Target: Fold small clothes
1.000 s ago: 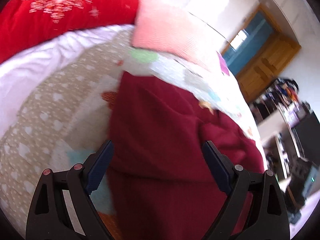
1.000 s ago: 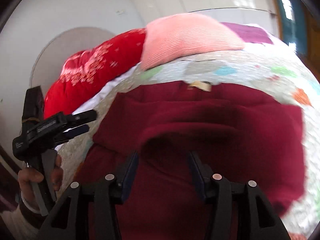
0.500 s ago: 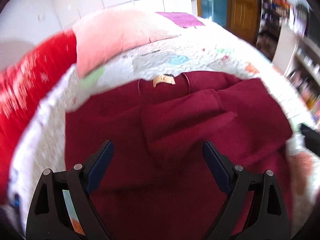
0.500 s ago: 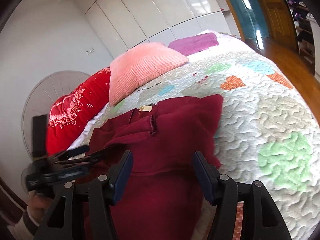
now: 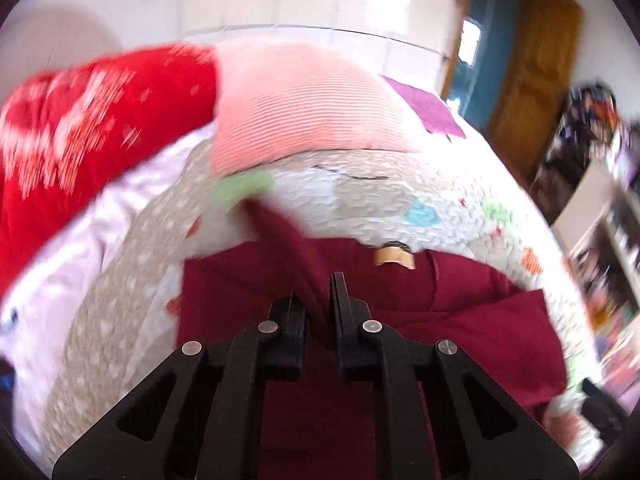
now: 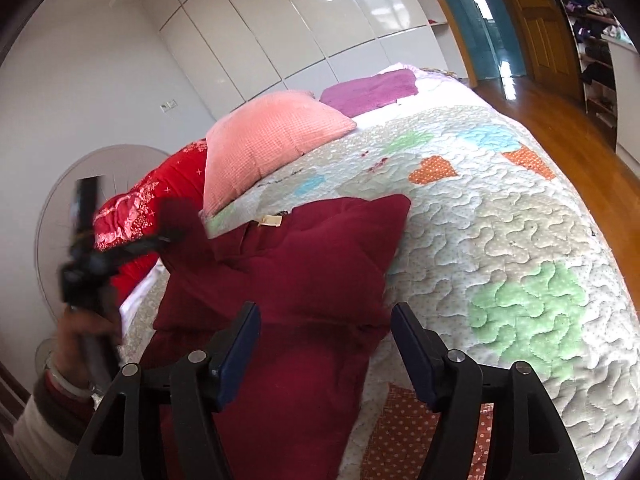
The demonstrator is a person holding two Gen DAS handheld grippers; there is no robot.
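A dark red garment (image 6: pixel 312 264) lies partly folded on the quilted bedspread (image 6: pixel 500 220), its tan collar label (image 6: pixel 270 221) facing the pillows. My left gripper (image 5: pixel 316 292) is shut on a fold of the garment (image 5: pixel 480 320), and a strip of the cloth runs up and away from its fingers. The right wrist view shows that left gripper (image 6: pixel 160 236) at the left, in a person's hand, lifting the pinched cloth off the bed. My right gripper (image 6: pixel 324 312) hovers over the garment's near part. Its jaws are opening; the pads do not press on the cloth.
A pink pillow (image 6: pixel 264 140), a red embroidered quilt (image 6: pixel 132 212) and a purple pillow (image 6: pixel 368 88) lie at the bed's head. Bare bedspread spreads to the right of the garment. Beyond the bed are a wooden floor (image 6: pixel 560 128), a door and cluttered shelves (image 5: pixel 600 200).
My left gripper has gone from wide open to shut on a fold of the red garment and has lifted it. My right gripper's jaws have spread wider, and its view has swung right.
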